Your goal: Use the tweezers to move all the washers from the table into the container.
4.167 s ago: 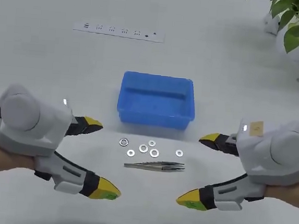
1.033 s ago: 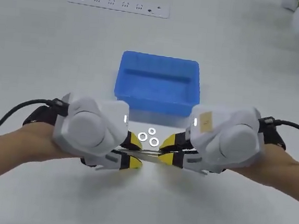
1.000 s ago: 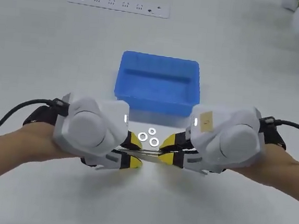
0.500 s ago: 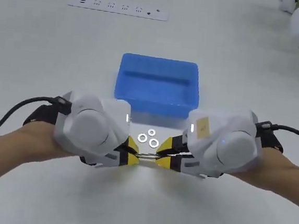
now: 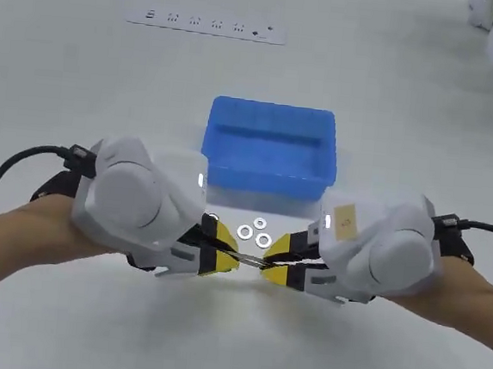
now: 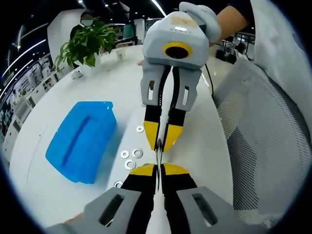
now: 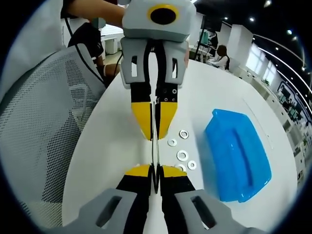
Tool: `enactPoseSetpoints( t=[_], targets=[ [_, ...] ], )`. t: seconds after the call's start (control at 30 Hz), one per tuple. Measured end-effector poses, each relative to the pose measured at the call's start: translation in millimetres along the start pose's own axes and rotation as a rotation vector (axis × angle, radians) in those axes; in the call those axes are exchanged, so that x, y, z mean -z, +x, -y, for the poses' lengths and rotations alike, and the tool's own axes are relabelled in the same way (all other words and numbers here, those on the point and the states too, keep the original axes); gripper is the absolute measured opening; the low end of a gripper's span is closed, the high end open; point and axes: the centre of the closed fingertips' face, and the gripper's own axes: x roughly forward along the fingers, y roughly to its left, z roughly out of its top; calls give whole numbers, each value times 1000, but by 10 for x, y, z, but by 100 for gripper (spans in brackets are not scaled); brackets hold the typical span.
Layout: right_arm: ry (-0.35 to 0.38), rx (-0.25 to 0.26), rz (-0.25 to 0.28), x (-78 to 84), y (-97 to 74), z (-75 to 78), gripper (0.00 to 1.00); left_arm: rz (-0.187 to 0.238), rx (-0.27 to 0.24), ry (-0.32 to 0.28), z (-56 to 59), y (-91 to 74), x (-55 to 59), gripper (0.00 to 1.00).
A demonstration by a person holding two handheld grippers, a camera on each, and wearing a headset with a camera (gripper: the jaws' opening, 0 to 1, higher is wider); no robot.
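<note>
Four seconds before, both tools were spread wide and held apart at either side. Now the left tool (image 5: 223, 257) and the right tool (image 5: 272, 270) have met tip to tip over the white surface (image 5: 393, 94). Each is clamped on one end of the slim silver metal tweezers (image 5: 249, 255), which then lay free in front of the washers. Half a second before, the tweezers ran level between the tips; we now see them slope down toward the right tool. In the left gripper view the yellow tips of the left tool (image 6: 158, 170) are pressed together on the tweezers (image 6: 159, 152). The right gripper view shows the right tool (image 7: 155, 171) pinching the tweezers (image 7: 155, 146) likewise. The tweezers appear as a thin bright line bridging the two pairs of tips; we cannot tell whether they touch the surface. The small flat silver ring washers (image 5: 244, 232) lie loose on the surface just beyond the tips, between the tools and the blue rectangular plastic container (image 5: 268, 183). We count five washers (image 6: 129, 164) beside the container (image 6: 80, 141) in the left gripper view.
</note>
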Motion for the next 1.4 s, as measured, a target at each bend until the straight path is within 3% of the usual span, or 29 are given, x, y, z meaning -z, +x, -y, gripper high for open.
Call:
enactPoseSetpoints(
  t=[0.27, 0.6, 0.9, 1.4],
  targets=[
    [5, 32, 56, -49, -45, 50, 7, 29, -32, 4, -51, -56, -144, 8],
    [47, 36, 109, -77, -66, 52, 7, 60, -41, -22, -74, -56, -222, 8],
    [87, 37, 161, -132, -84, 60, 7, 139, -37, -43, -77, -71, -388, 9],
    [99, 33, 167, -113, -93, 44, 7, 158, -28, -33, -56, -35, -433, 9]
  ],
)
